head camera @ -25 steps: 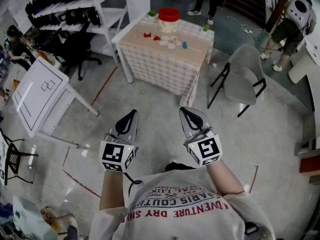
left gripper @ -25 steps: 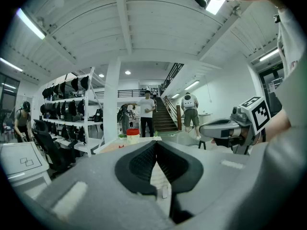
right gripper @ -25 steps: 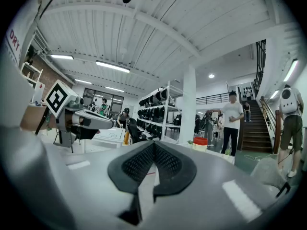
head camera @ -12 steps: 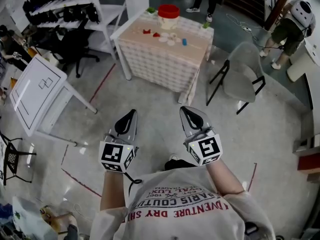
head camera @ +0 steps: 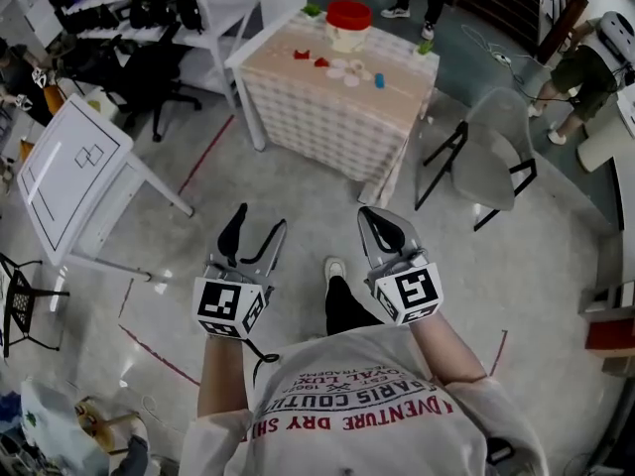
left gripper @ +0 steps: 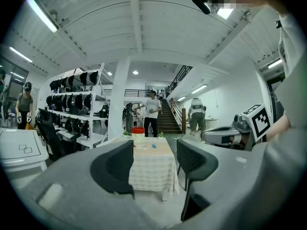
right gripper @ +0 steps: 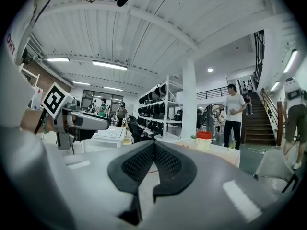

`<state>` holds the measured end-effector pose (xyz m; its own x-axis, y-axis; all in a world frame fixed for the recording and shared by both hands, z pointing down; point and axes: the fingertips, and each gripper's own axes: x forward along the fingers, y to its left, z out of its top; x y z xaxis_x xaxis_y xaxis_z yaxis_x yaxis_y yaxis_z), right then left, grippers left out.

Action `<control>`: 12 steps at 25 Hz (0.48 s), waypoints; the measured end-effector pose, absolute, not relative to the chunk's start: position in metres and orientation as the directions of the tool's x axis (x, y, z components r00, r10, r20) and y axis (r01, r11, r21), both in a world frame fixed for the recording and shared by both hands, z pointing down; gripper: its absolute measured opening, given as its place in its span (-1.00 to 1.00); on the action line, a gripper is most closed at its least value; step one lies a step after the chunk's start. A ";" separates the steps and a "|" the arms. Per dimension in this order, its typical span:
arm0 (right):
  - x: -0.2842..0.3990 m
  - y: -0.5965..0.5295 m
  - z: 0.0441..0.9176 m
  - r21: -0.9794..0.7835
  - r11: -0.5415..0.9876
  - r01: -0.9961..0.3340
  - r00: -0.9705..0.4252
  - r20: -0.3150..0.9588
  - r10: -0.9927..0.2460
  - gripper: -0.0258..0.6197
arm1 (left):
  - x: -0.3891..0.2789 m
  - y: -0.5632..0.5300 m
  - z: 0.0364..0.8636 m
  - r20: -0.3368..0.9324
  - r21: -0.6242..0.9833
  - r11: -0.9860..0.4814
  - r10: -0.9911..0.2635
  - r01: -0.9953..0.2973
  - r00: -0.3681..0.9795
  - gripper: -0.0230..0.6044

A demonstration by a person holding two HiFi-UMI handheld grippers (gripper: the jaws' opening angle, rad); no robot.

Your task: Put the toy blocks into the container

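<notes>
Two grippers hang well short of the table (head camera: 327, 107): left gripper (head camera: 258, 221) jaws, just opening, stand spread, nothing between; right gripper (head camera: 372, 216) jaws are pressed together. The toy blocks (head camera: 337, 65) lie on the table near the container (head camera: 348, 23).

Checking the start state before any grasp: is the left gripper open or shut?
Open. The grey left gripper has just been opening; its two dark fingers stand well apart with nothing between them.
</notes>
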<state>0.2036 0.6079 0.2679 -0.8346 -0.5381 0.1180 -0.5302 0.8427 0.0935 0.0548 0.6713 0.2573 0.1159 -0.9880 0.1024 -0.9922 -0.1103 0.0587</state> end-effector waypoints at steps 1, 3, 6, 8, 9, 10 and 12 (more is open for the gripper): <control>0.199 0.599 0.271 0.091 0.846 -0.525 -0.838 0.121 -0.532 -0.92 | 0.051 0.664 0.260 0.110 0.060 -0.101 -0.988 -0.993 0.107 -0.03; 0.189 0.576 0.277 0.082 0.857 -0.509 -0.848 0.125 -0.516 -0.92 | 0.040 0.648 0.267 0.130 0.058 -0.076 -0.988 -0.995 0.083 -0.03; 0.169 0.532 0.284 0.082 0.869 -0.487 -0.860 0.126 -0.494 -0.92 | 0.019 0.613 0.274 0.151 0.052 -0.033 -0.988 -0.998 0.041 -0.03; 0.156 0.498 0.284 0.082 0.875 -0.477 -0.867 0.124 -0.483 -0.92 | 0.004 0.581 0.273 0.154 0.046 -0.012 -0.988 -0.999 0.019 -0.03; 0.151 0.479 0.283 0.080 0.878 -0.472 -0.869 0.123 -0.479 -0.92 | -0.003 0.563 0.271 0.154 0.042 -0.004 -0.988 -0.999 0.011 -0.03; 0.145 0.460 0.281 0.079 0.880 -0.468 -0.872 0.121 -0.475 -0.92 | -0.008 0.545 0.270 0.154 0.037 0.001 -0.988 -0.999 0.005 -0.03; 0.137 0.423 0.279 0.080 0.883 -0.463 -0.874 0.120 -0.470 -0.92 | -0.017 0.508 0.268 0.153 0.027 0.009 -0.988 -1.000 -0.005 -0.04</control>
